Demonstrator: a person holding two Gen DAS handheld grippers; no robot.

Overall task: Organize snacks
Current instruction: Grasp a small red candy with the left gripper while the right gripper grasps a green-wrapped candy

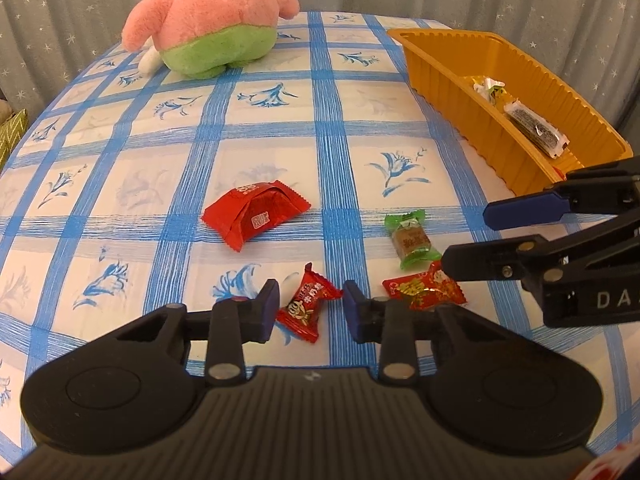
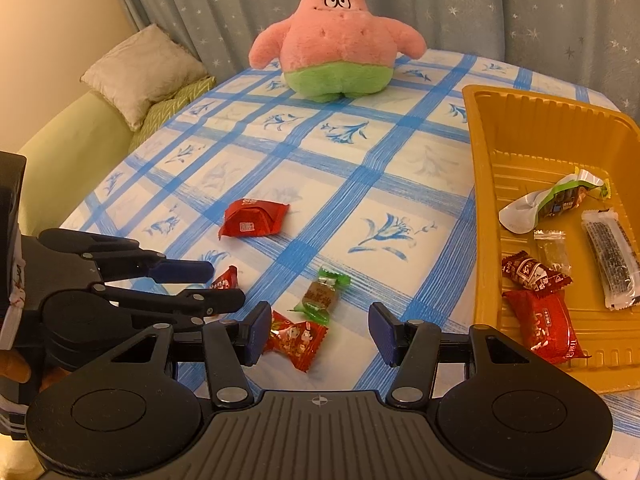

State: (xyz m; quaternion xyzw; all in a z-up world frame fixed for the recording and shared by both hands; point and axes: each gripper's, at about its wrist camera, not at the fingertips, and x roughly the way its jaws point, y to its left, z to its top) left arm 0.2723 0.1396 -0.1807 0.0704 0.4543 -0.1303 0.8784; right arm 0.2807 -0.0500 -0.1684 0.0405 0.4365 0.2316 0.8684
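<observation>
My left gripper (image 1: 310, 308) is open, its jaws on either side of a small red candy (image 1: 306, 308) on the tablecloth; it also shows in the right wrist view (image 2: 212, 284). My right gripper (image 2: 318, 332) is open and empty, low over a red patterned candy (image 2: 296, 338) and near a green candy (image 2: 320, 294). A larger red packet (image 2: 252, 218) lies further out on the cloth. The yellow tray (image 2: 486, 184) at the right holds several wrapped snacks. In the left wrist view the right gripper (image 1: 468, 236) reaches in above the patterned candy (image 1: 424, 290).
A pink and green plush star (image 2: 340, 44) sits at the table's far edge. The blue checked tablecloth (image 2: 400, 184) covers the table. A sofa with cushions (image 2: 140, 68) stands to the left, a starred curtain behind.
</observation>
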